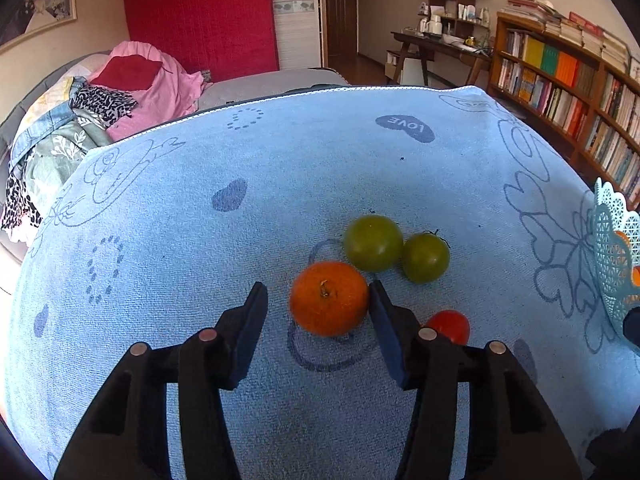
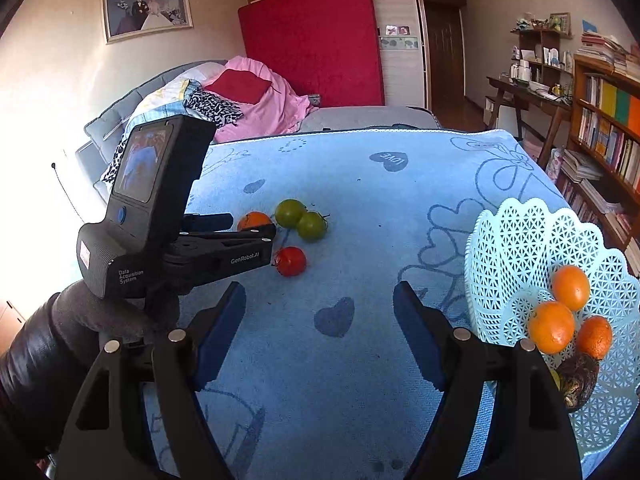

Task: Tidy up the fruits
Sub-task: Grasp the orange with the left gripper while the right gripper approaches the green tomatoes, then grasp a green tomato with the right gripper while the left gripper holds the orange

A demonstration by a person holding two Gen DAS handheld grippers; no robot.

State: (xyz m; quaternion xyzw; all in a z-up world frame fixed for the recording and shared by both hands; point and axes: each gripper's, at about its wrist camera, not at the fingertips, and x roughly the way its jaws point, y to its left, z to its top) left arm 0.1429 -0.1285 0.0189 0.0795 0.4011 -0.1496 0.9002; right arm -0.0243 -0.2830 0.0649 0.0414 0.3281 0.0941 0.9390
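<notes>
An orange (image 1: 328, 298) lies on the blue towel (image 1: 280, 168) between the fingers of my open left gripper (image 1: 318, 300); the right finger touches it, the left finger stands apart. Two green tomatoes (image 1: 373, 243) (image 1: 425, 257) lie just beyond it, and a red tomato (image 1: 450, 326) sits right of the right finger. In the right wrist view my right gripper (image 2: 320, 304) is open and empty over the towel. The left gripper (image 2: 224, 240) reaches the orange (image 2: 253, 221) beside the green tomatoes (image 2: 290, 213) and red tomato (image 2: 291, 261). A pale blue lattice basket (image 2: 520, 240) at right holds three oranges (image 2: 551, 327).
The basket's edge (image 1: 612, 240) shows at the right of the left wrist view. A dark brownish fruit (image 2: 578, 382) lies in the basket too. Beyond the table are a bed with clothes (image 2: 248, 96), a desk (image 2: 528, 92) and bookshelves (image 1: 568, 92) on the right.
</notes>
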